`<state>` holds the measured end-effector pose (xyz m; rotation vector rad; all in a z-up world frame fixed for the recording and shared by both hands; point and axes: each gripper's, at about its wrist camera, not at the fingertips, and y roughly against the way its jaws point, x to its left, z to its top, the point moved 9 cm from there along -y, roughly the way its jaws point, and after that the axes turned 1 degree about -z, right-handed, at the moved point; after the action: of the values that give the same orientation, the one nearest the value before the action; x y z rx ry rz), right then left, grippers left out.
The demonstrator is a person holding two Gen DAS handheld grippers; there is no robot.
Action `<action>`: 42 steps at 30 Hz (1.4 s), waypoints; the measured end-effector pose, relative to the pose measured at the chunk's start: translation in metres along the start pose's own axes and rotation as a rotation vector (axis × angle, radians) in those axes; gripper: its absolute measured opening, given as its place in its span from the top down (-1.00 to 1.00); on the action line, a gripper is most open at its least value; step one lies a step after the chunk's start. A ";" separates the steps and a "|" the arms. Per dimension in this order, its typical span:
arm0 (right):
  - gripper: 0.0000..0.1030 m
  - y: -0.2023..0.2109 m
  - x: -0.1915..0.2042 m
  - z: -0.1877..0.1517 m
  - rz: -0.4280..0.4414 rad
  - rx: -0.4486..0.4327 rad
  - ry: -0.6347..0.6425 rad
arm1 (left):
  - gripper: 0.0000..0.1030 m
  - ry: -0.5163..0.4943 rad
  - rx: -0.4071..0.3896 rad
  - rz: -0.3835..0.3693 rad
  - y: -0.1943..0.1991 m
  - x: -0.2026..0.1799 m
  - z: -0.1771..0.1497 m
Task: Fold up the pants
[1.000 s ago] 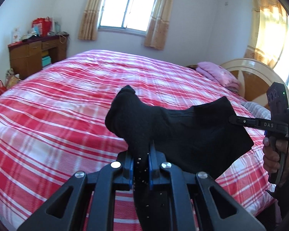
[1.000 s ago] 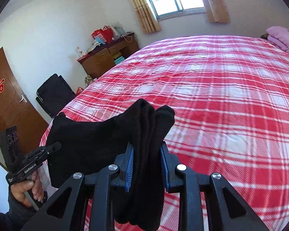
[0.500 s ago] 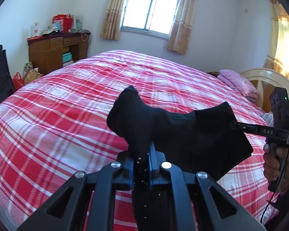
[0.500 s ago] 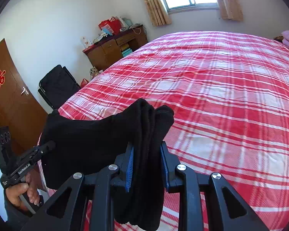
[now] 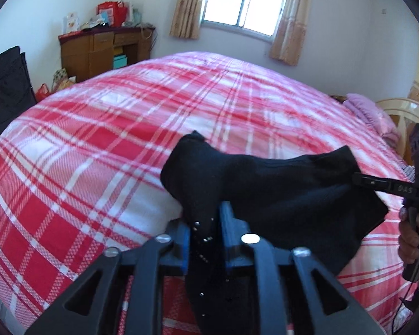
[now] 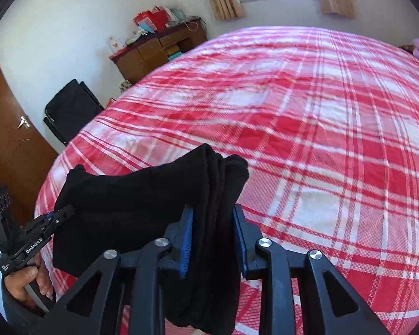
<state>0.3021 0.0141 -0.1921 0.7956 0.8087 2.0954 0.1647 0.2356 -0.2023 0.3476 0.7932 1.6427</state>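
I hold the black pants (image 5: pixel 279 192) off the bed (image 5: pixel 103 145), stretched between both tools above its near edge. The left gripper (image 5: pixel 205 224) pinches one bunched end; the right gripper (image 6: pixel 212 224) pinches the other, thicker, layered end. Over the last second both views have swung toward the bed's left side, bringing the wooden dresser (image 5: pixel 103 50) nearer centre, while neither grip has changed. I judge this a carry phase, with lay-down pending.
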 end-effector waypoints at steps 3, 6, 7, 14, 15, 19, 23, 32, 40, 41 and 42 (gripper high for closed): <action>0.15 -0.006 -0.014 -0.006 -0.010 0.031 -0.040 | -0.24 -0.004 -0.010 0.065 0.000 0.008 -0.003; -0.18 0.003 -0.028 -0.009 -0.042 0.004 -0.065 | -0.49 -0.004 -0.004 0.095 0.000 0.013 -0.005; -0.21 0.006 -0.032 -0.010 -0.049 -0.002 -0.072 | -0.52 -0.004 -0.005 0.110 0.002 0.015 -0.005; -0.21 0.066 -0.063 -0.031 -0.168 -0.061 -0.055 | -0.66 0.030 -0.004 0.191 0.018 0.030 -0.007; -0.21 0.078 -0.065 -0.036 -0.162 -0.071 -0.061 | -0.66 0.030 -0.019 0.197 0.024 0.029 -0.005; -0.21 0.122 -0.069 -0.052 -0.137 -0.118 -0.102 | -0.66 0.034 -0.082 0.169 0.048 0.016 0.008; -0.23 0.166 -0.062 -0.055 -0.148 -0.194 -0.076 | -0.66 -0.007 -0.121 0.124 0.069 -0.011 0.016; -0.29 0.219 -0.032 -0.050 -0.205 -0.307 0.027 | -0.76 -0.077 -0.206 0.079 0.109 -0.049 0.033; -0.32 0.225 -0.020 -0.052 -0.203 -0.323 0.054 | -0.86 -0.102 -0.227 0.053 0.113 -0.063 0.034; -0.32 0.226 -0.020 -0.052 -0.205 -0.323 0.057 | -0.86 -0.102 -0.225 0.052 0.113 -0.064 0.033; -0.32 0.227 -0.020 -0.052 -0.208 -0.324 0.058 | -0.86 -0.101 -0.223 0.051 0.113 -0.064 0.032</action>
<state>0.1809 -0.1360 -0.0606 0.4579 0.5362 1.9998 0.1158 0.1787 -0.0915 0.2919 0.5234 1.7278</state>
